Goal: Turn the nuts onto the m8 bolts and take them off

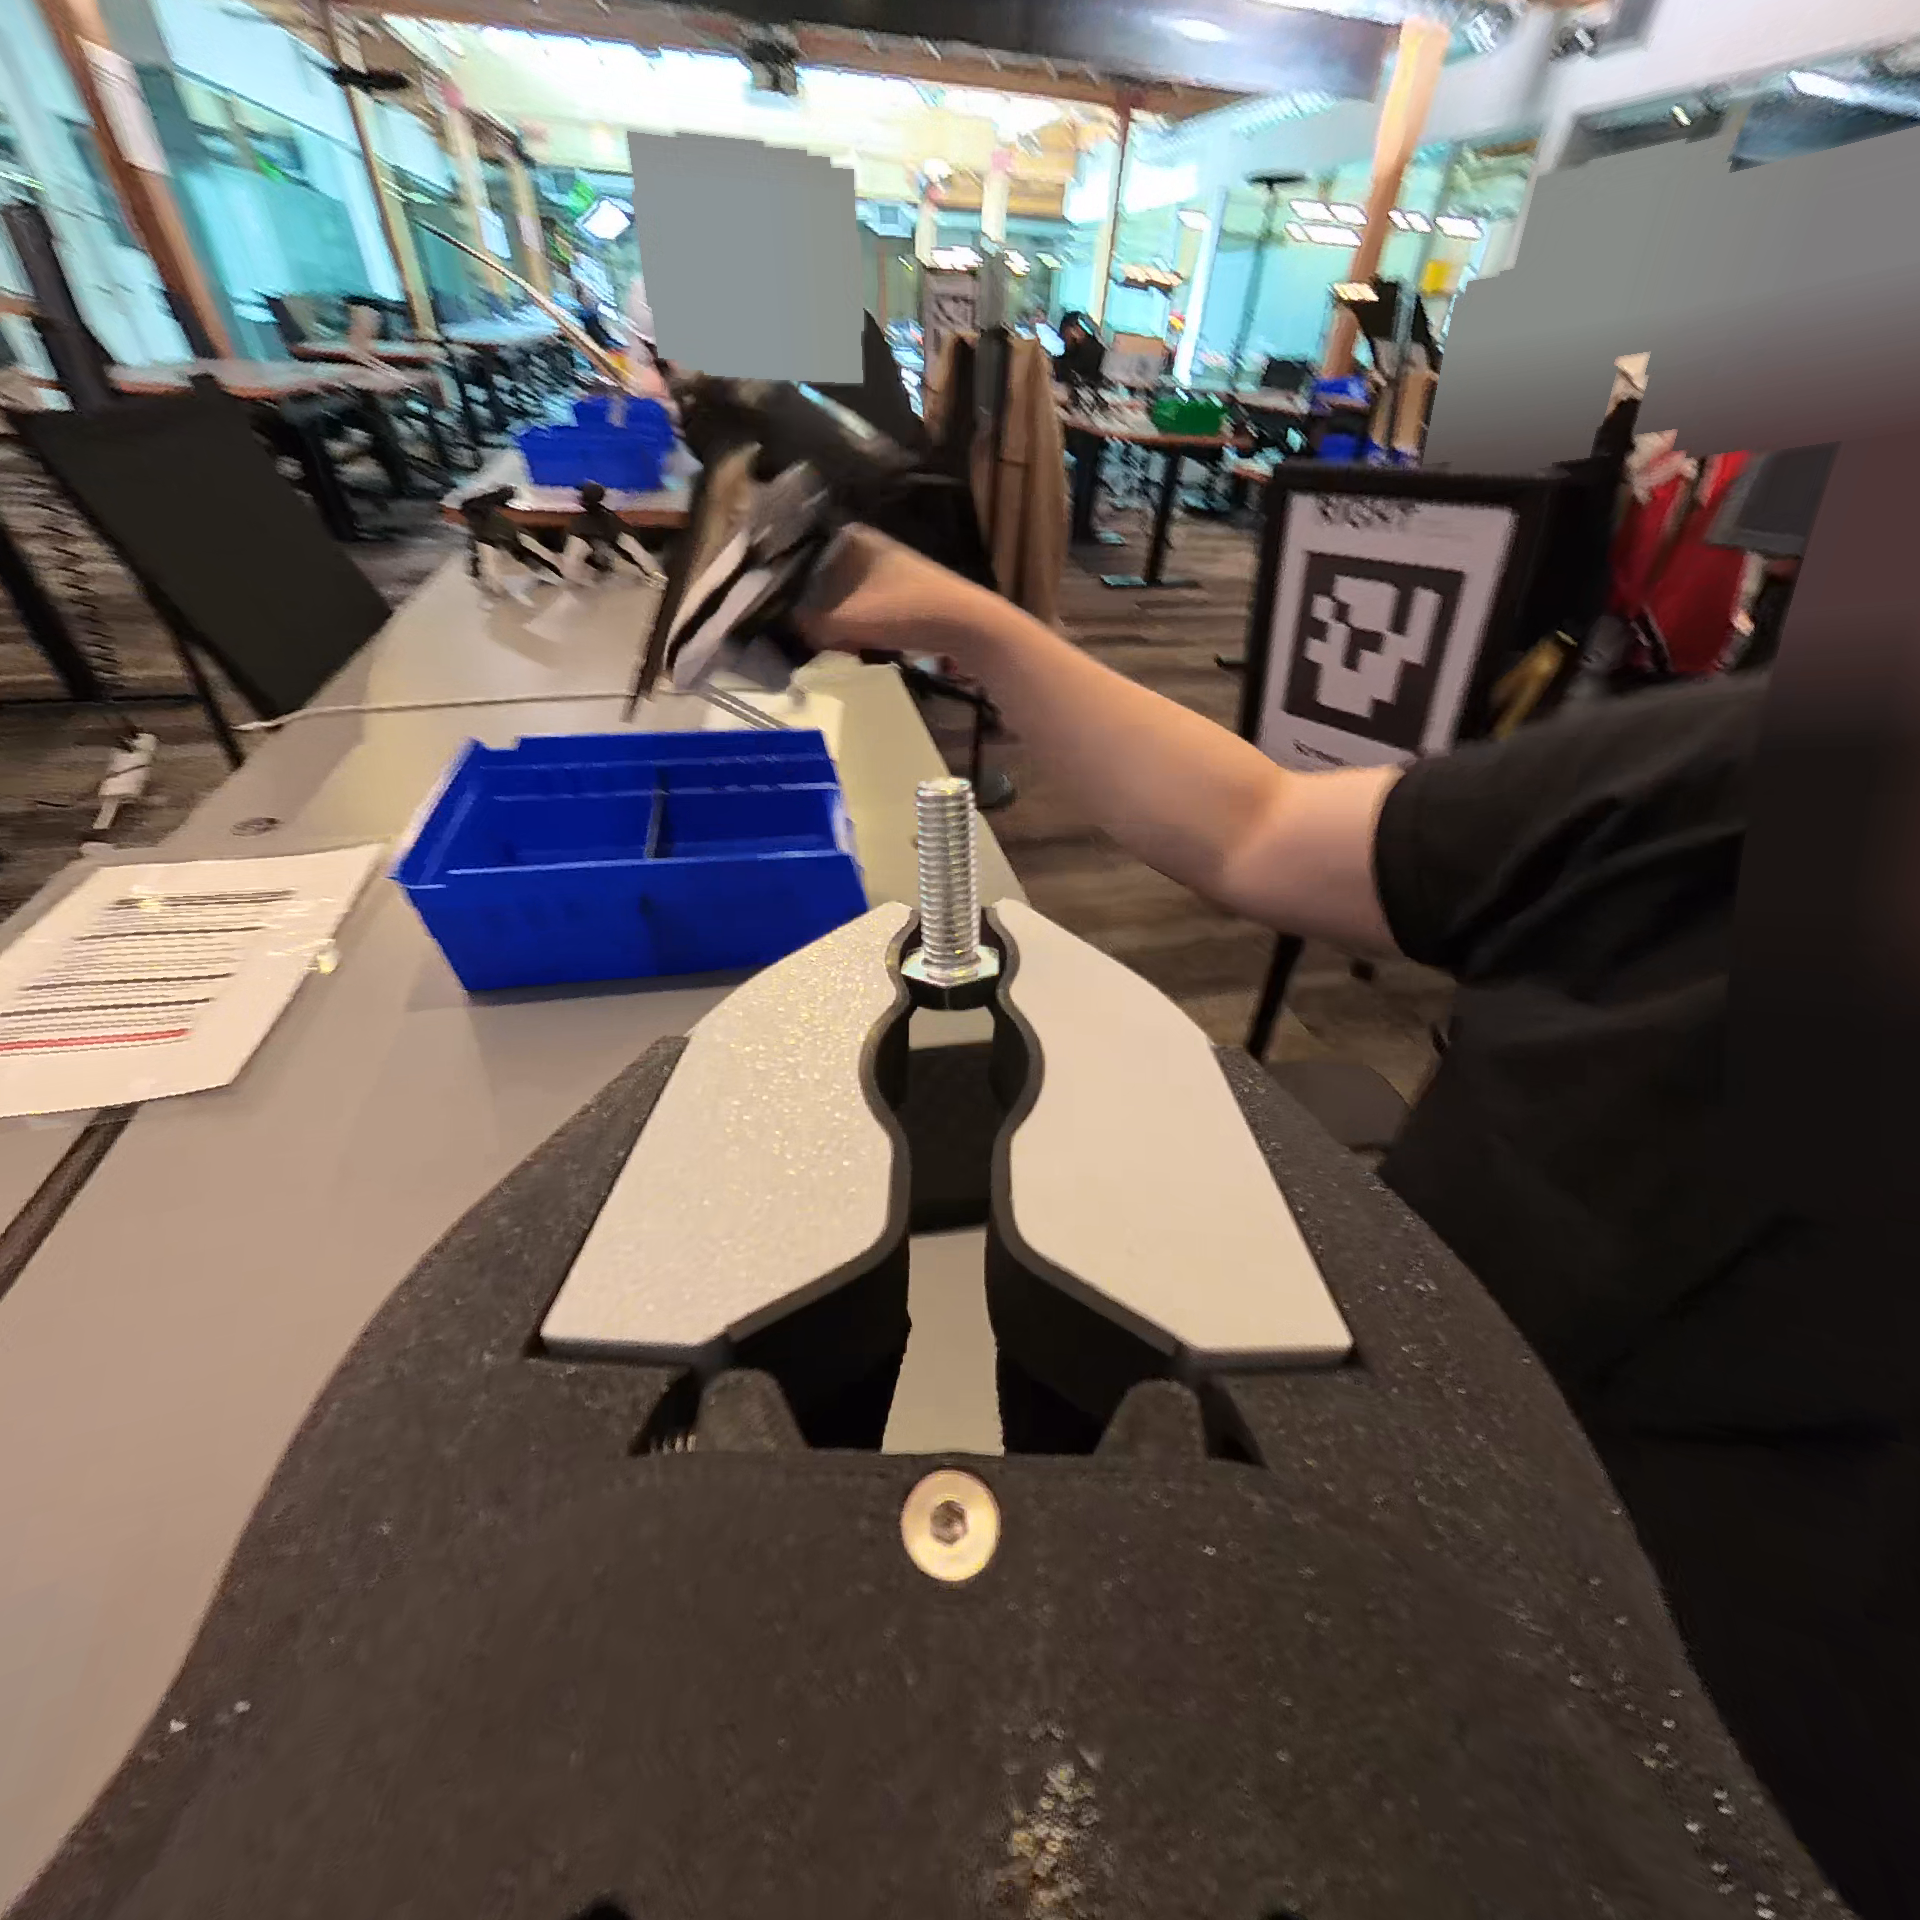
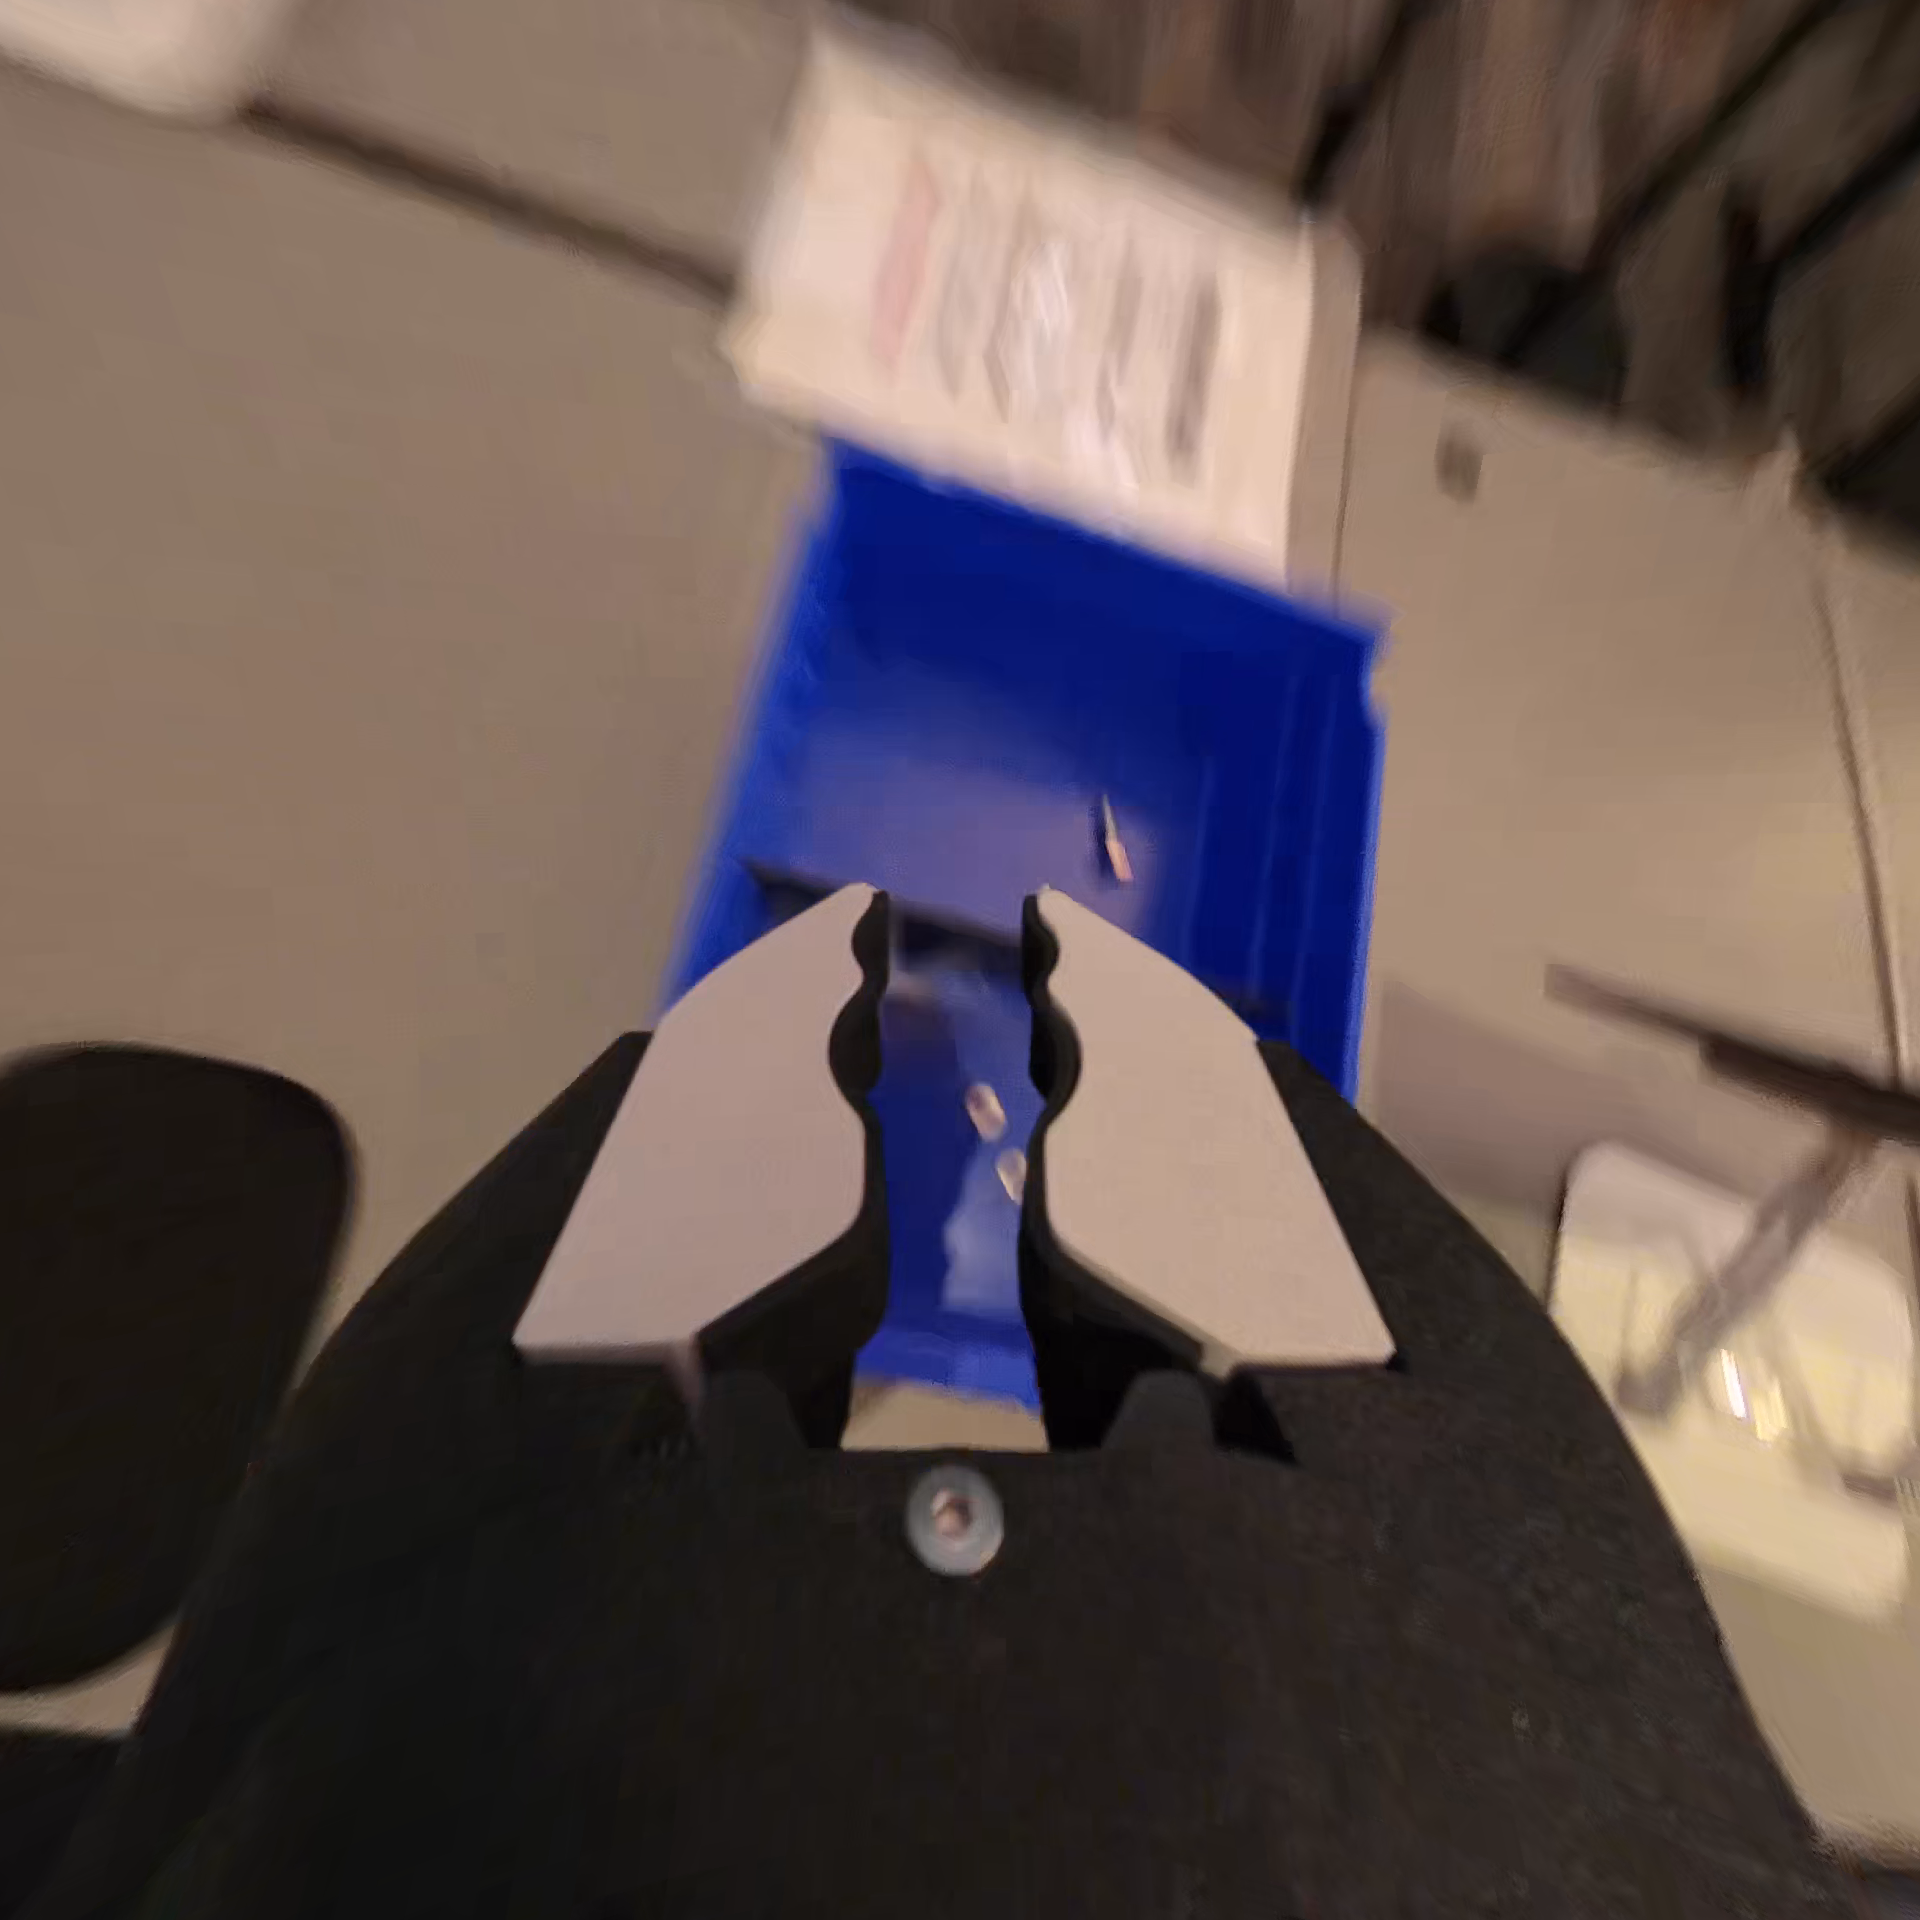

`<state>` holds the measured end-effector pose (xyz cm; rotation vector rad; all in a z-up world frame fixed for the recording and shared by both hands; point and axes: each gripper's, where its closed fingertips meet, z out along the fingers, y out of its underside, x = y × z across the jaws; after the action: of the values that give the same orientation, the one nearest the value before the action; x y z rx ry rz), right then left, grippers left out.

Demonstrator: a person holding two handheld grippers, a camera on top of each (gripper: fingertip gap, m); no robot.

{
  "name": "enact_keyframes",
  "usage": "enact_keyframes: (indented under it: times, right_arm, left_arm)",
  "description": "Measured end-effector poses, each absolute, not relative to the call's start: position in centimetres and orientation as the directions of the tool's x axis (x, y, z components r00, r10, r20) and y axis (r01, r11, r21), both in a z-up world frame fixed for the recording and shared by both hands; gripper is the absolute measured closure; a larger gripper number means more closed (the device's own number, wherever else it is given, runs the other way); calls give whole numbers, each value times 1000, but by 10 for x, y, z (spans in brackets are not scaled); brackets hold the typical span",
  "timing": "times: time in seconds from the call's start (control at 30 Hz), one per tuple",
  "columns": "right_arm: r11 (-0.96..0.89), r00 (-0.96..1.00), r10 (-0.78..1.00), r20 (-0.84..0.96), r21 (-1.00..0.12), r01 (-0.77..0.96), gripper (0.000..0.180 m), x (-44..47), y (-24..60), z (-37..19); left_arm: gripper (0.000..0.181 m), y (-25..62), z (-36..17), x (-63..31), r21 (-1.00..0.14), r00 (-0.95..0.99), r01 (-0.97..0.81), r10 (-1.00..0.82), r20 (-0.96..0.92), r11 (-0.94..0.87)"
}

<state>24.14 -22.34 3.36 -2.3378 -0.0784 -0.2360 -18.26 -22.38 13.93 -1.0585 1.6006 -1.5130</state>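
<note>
My left gripper (image 1: 951,940) is shut on the hex base of a silver bolt (image 1: 943,852), which stands upright with its bare thread pointing up. A blue divided bin (image 1: 623,862) sits on the grey table (image 1: 312,1195) just beyond it. In the left wrist view, a person's arm holds my right gripper (image 1: 707,613), blurred, above the far side of the bin. In the right wrist view, my right gripper (image 2: 956,904) is open and empty, looking down into the blue bin (image 2: 1039,707). Small silver parts (image 2: 1110,842) lie in the bin, too blurred to identify.
A printed sheet of paper (image 1: 156,966) lies left of the bin; it also shows in the right wrist view (image 2: 1039,301). A black chair seat (image 2: 135,1299) is at the left. A marker board (image 1: 1382,634) and a person's black-sleeved body (image 1: 1662,1039) stand to the right. Across from one pair of fingers to the other is roughly 45 cm.
</note>
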Motion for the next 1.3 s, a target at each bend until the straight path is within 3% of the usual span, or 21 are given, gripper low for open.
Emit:
enact_keyframes:
  times: [0.13,0.23,0.33,0.47,0.93,1.03,1.13,1.3]
  right_arm:
    - [-237,917,389,91,-952,195,153,78,-193,145]
    - [-28,711,700,67,-992,121,158,-36,-201,182]
    - [34,524,850,48,-999,37,158,-112,-208,189]
    - [27,414,910,29,-1000,9,157,-165,-202,181]
    - [-49,386,922,-38,-999,19,159,-196,-181,158]
    - [-39,367,930,-25,-999,32,172,-198,-183,157]
    - [-34,353,936,-18,-999,40,173,-198,-187,156]
    - [-15,360,933,-17,-1000,-8,172,-186,-190,167]
  left_arm:
    - [170,-209,139,-165,-995,-369,-75,-925,90,-67]
    - [170,-203,136,-159,-994,-337,-68,-936,101,-83]
    - [170,-202,136,-158,-994,-334,-67,-937,107,-89]
    - [170,-201,137,-159,-994,-325,-60,-940,101,-87]
    - [170,-203,140,-162,-997,-332,-46,-940,79,-68]
    - [170,-204,139,-161,-997,-331,-48,-941,73,-60]
    - [170,-206,139,-160,-999,-325,-40,-945,32,-20]
    - [138,-206,138,-154,-998,-253,-26,-966,-49,57]
